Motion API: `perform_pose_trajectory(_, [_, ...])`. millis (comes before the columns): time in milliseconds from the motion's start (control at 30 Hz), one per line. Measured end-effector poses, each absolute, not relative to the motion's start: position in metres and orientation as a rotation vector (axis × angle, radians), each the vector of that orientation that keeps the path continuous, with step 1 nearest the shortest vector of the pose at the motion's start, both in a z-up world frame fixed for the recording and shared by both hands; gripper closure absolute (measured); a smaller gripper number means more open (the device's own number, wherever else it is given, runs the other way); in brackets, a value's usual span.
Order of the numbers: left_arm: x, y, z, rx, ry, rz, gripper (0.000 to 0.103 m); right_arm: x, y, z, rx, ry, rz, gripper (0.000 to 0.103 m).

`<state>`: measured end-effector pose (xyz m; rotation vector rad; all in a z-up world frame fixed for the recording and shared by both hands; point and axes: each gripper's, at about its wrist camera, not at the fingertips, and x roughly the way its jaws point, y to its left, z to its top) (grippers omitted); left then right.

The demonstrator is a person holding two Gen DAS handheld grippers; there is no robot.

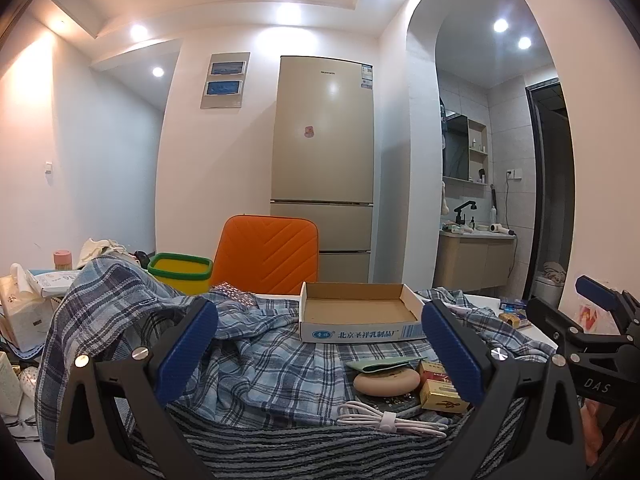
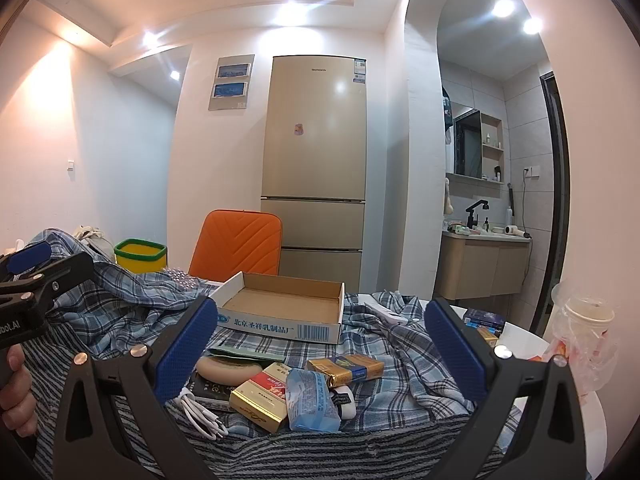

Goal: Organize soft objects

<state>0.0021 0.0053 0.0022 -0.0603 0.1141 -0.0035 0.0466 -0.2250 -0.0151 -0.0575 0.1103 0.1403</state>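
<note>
Jaws spread (both) over plaid cloth (image 1: 256,360)

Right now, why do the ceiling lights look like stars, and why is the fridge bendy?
In the right wrist view, the ceiling lights flare into streaks: lens glare. In the left wrist view they are just soft blobs. The fisheye lens bows the fridge in both views, and the corners go dark.

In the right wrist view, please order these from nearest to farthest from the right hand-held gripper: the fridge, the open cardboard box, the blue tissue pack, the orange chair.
1. Blue tissue pack, between the fingers, low.
2. Open cardboard box, behind it on the plaid cloth.
3. Orange chair, beyond the table, left.
4. Fridge, against the back wall.
</note>
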Motion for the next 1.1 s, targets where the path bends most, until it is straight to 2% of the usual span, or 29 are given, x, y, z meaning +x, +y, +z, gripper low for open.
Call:
perform_pose_trajectory(367, [0.000,0.003,0.005,-0.045,0.120,-0.004,0.000,0.046,-0.226,-0.015,-0.056,0.108,0.141,0.000])
perform_pose_trajectory(667, [-0.011,-0.017,0.031,0.051,0.109,0.013,0.000,0.048,-0.227,0.007,-0.063,0.145,0.151,0.000])
perform_pose_trajectory(900, [0.010,-0.020,0.043,0.018,0.125,-0.005,0.000,0.053,-0.222,0.040,-0.046,0.143,0.130,0.000])
perform_pose_trajectory(1100, [0.039,-0.016,0.050,-0.028,0.161,-0.038,0.000,0.083,-0.234,0.046,0.039,0.196,0.125,0.000])
